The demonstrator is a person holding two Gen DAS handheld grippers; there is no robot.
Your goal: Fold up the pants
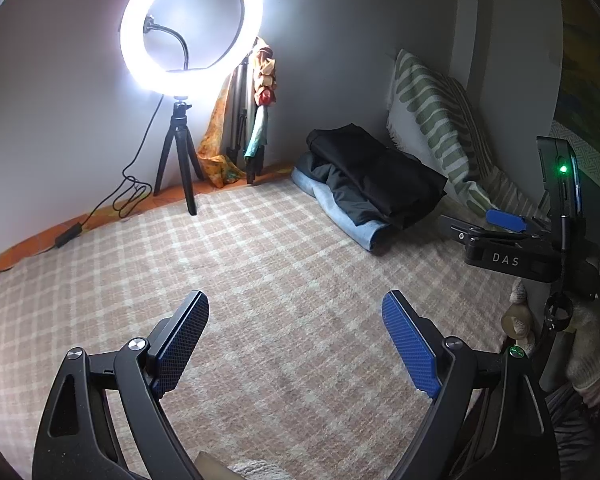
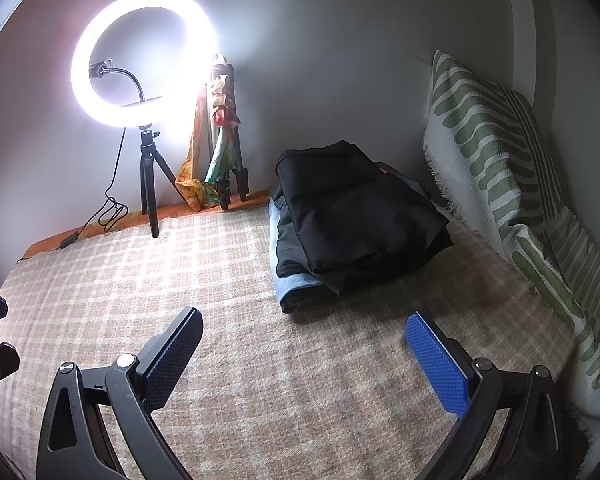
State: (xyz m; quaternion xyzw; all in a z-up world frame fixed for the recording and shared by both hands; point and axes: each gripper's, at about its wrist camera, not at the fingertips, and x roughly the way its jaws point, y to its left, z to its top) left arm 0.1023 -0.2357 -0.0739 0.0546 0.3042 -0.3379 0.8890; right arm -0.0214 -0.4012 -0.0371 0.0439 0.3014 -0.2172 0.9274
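Note:
A stack of folded pants (image 1: 370, 178) lies at the far right of the checked blanket (image 1: 260, 264), black pairs on top of a light blue one (image 1: 340, 212). In the right wrist view the same stack (image 2: 356, 216) sits ahead and slightly right of my right gripper (image 2: 306, 320). My left gripper (image 1: 296, 300) hovers over bare blanket, open, nothing between its blue pads. The right gripper is open too and holds nothing; from the left wrist view I see it from the side (image 1: 500, 220) at the right edge, near the stack.
A lit ring light on a small tripod (image 1: 180, 152) stands at the back by the wall, its cable (image 1: 112, 204) trailing left. Folded tripods draped with a coloured cloth (image 1: 256, 120) lean in the corner. A green-patterned pillow (image 2: 512, 184) lies along the right side.

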